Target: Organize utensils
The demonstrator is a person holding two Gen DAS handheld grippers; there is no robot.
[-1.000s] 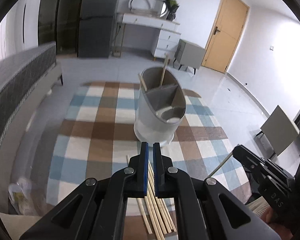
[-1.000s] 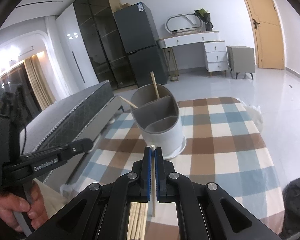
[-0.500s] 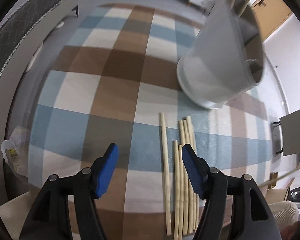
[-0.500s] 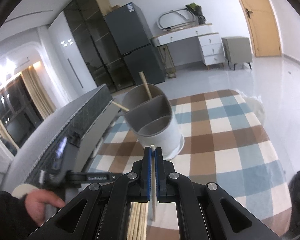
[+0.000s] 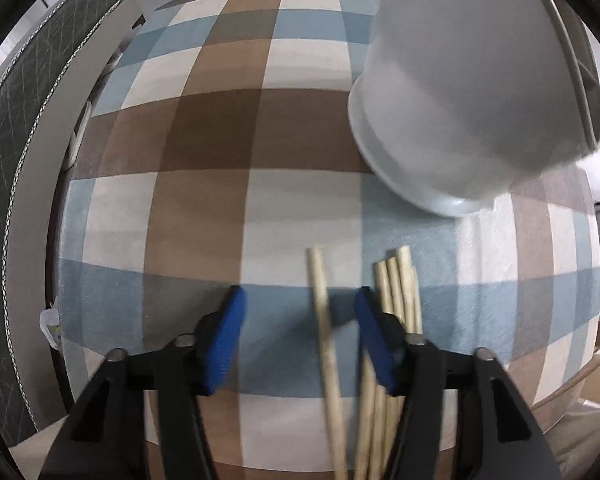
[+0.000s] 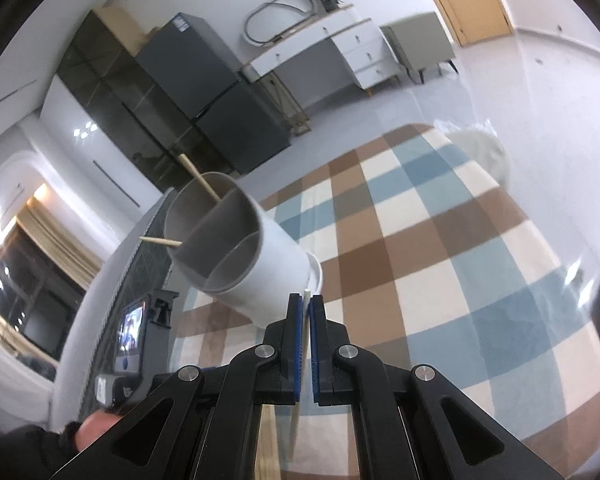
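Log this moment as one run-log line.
left gripper: open, closing around single chopstick | right gripper: shut on white chopstick | holder: two chopsticks inside

A dark fridge [image 6: 204, 76] stands beside a white desk [image 6: 320, 48].

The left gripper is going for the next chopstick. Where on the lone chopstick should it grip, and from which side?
Grip the lone chopstick near its far end, from above, left gripper straddling it. It lies flat, apart from the bundle.
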